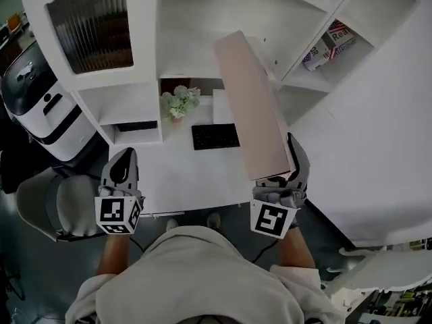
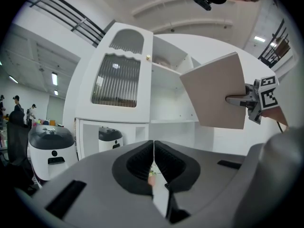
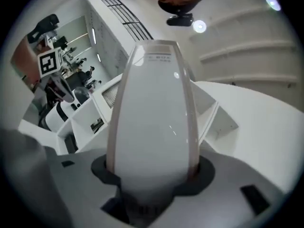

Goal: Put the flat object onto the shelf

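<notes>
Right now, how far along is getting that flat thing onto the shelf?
Done: the flat pinkish-beige board is picked up, clamped by the right tongs. In hand: it is held in the air before the white shelf unit. Left: setting it on a shelf and letting go. The left tongs are shut, empty.

Matt face, glossy side on flat object (image 1: 251,106); shelf (image 1: 189,46) smooth white; door pane (image 1: 91,25) ribbed glass.

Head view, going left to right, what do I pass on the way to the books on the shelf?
White robot → left tool → plant → board → books.
</notes>
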The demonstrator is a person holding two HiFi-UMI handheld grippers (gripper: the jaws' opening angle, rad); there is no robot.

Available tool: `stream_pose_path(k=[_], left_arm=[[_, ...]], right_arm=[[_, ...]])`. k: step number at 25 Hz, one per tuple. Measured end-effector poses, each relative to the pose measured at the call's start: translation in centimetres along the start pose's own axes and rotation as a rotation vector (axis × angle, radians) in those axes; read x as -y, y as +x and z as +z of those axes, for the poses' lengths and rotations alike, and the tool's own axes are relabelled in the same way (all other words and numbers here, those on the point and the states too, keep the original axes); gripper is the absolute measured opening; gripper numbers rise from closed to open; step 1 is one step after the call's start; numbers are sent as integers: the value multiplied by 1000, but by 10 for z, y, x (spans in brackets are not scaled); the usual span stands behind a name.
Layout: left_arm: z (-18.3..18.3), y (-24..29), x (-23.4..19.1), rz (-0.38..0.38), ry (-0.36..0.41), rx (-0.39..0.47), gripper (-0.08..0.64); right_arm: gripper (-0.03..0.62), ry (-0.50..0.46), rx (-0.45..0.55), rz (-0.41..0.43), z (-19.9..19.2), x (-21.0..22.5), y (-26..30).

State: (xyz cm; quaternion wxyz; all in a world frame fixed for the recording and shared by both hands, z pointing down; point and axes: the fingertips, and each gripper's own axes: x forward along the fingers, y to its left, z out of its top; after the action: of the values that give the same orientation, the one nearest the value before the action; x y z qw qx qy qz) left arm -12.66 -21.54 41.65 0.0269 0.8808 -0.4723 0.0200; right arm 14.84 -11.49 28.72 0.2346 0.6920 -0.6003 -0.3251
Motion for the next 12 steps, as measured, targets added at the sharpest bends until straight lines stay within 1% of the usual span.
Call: stream_pose_path(k=[3,8,12], left_arm=[[1,4,-2,15,-3,2,6],[0,10,-4,39,-13,-1,6],[-2,12,-5,57,-20,-2,6]], right_arm=[[272,-96,-2,23,-2,-1,13],[272,-309,7,56,0,-7,35],[272,-422,12,86,-1,-11,51]])
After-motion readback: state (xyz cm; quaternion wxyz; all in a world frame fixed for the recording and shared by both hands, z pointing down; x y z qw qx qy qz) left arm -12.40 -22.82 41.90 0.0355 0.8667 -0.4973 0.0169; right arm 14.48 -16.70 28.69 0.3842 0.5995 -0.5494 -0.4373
